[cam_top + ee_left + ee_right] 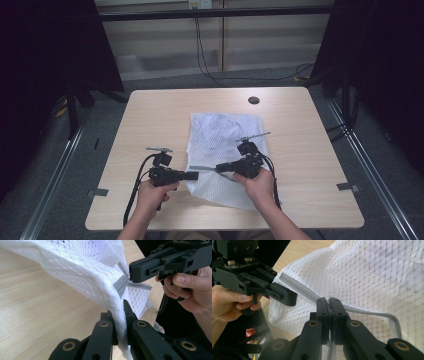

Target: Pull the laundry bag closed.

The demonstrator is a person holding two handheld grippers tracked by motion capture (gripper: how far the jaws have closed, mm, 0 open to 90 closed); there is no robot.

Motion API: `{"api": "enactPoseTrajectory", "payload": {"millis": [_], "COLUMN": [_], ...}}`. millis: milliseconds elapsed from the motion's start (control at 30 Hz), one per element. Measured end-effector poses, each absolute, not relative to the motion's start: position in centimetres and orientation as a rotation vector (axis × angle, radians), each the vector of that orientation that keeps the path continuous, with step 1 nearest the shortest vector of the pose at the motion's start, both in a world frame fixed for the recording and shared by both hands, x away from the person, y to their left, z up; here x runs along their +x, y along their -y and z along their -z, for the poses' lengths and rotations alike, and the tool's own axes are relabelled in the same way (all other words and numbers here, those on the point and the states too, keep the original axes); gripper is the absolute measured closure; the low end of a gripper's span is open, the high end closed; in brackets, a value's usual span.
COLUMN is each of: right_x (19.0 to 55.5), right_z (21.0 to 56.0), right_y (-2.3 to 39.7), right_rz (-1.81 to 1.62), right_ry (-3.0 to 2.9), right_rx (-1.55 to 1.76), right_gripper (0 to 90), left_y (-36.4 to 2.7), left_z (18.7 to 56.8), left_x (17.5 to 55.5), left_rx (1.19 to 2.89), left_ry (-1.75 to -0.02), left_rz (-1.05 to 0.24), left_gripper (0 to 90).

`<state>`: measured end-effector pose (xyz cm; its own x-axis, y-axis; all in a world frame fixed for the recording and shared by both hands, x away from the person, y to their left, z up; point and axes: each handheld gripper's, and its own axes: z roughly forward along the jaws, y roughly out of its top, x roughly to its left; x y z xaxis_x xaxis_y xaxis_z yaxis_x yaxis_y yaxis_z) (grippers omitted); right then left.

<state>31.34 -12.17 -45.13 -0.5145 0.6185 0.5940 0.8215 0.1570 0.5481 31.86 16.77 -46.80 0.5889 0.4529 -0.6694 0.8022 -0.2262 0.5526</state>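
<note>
Clamped on the white mesh bag's (82,270) edge, the left gripper (120,333) anchors it on the table (150,120); the right gripper (329,315) pinches the grey zipper (299,290); a hard pull could slip the mesh free or jam it.

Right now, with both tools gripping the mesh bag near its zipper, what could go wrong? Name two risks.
1. The left tool is shut on thin mesh bag fabric; a hard pull could tear it or let it slip out.
2. The right tool is shut at the grey zipper; pulling at an angle might jam it or snag the mesh.
</note>
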Motion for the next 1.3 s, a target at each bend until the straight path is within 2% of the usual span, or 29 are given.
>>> {"api": "enactPoseTrajectory", "payload": {"millis": [1300], "right_x": [31.3], "right_z": [45.4], "right_y": [13.8], "right_rz": [1.269], "right_ry": [2.188], "right_rx": [-1.417], "right_gripper": [87.1], "left_y": [-16.9], "left_z": [46.9], "left_x": [31.9], "left_rx": [1.87], "left_ry": [-1.02], "left_rz": [0.47], "left_gripper": [89.7]}}
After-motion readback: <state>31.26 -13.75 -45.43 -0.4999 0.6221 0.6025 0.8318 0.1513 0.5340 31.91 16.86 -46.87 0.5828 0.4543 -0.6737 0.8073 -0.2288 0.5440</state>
